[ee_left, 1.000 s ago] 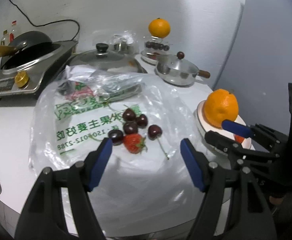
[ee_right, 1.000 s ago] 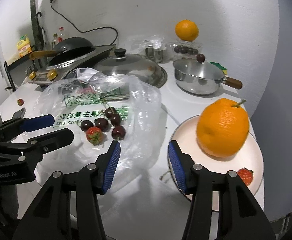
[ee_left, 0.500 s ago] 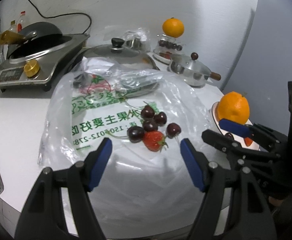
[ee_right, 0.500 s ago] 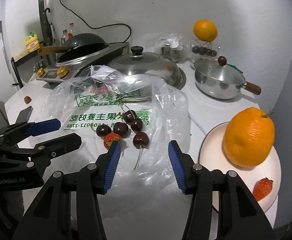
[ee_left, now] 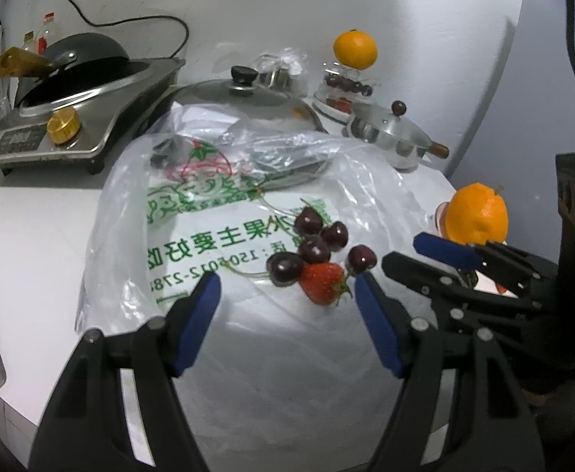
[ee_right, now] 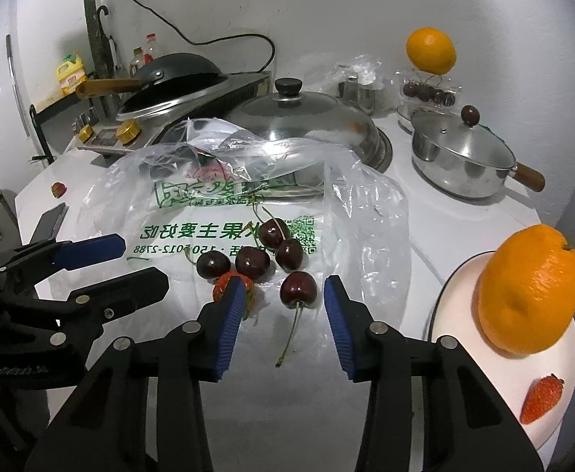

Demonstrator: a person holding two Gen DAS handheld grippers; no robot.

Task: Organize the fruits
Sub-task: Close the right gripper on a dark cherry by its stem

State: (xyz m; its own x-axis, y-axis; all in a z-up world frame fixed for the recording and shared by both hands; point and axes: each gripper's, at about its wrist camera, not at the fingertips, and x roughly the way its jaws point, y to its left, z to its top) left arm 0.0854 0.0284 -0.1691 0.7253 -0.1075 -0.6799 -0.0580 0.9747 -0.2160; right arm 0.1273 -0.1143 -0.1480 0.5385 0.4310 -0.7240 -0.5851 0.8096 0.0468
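Several dark cherries (ee_right: pixel 271 253) and a red strawberry (ee_left: pixel 322 281) lie on a clear plastic bag (ee_left: pixel 224 212) with green print. My right gripper (ee_right: pixel 283 295) is open, its jaws either side of the nearest cherry (ee_right: pixel 297 290); its left finger partly hides the strawberry (ee_right: pixel 224 287). My left gripper (ee_left: pixel 287 287) is open just in front of the fruit pile. A white plate (ee_right: pixel 456 306) at the right holds a large orange (ee_right: pixel 529 291) and a strawberry piece (ee_right: pixel 541 397).
A big pot lid (ee_right: pixel 307 118), a lidded saucepan (ee_right: pixel 464 157), a wok on a cooker (ee_right: pixel 169 78), and a stand with an orange (ee_right: pixel 430 50) and cherries stand at the back. A loose strawberry (ee_right: pixel 58 188) and a phone (ee_right: pixel 49 222) lie at the left.
Both grippers have swung left and moved in toward the cherries on the bag; the plate with the orange has slid to the right edge of both views. Both stay open.
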